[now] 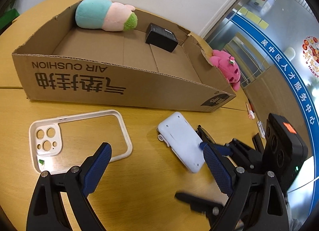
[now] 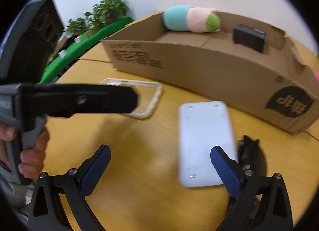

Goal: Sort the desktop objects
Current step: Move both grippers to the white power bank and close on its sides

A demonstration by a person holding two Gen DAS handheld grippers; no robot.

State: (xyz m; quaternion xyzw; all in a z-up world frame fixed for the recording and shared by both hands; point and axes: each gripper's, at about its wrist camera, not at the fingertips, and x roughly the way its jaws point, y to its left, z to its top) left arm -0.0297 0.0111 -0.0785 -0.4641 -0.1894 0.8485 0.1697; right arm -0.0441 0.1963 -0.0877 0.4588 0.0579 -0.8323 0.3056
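Note:
An open cardboard box [image 1: 111,83] lies across the back of the wooden table; inside it are a teal, pink and green plush toy [image 1: 103,14] and a small black box [image 1: 161,37]. In front of it lie a cream phone case [image 1: 79,135] and a white flat device [image 1: 181,141], face down. My left gripper [image 1: 157,149] hovers open between those two, holding nothing. My right gripper [image 2: 160,151] is open low over the table, its right finger overlapping the near corner of the white flat device [image 2: 203,137]. The phone case [image 2: 147,99] is partly hidden.
A pink plush [image 1: 227,65] sits behind the box's torn right corner. Dark glasses [image 2: 253,151] lie right of the white device. A hand [image 2: 30,151] grips the left gripper's handle. Small pens rest near the table's right edge [image 1: 250,111]. Potted plants [image 2: 107,11] stand far left.

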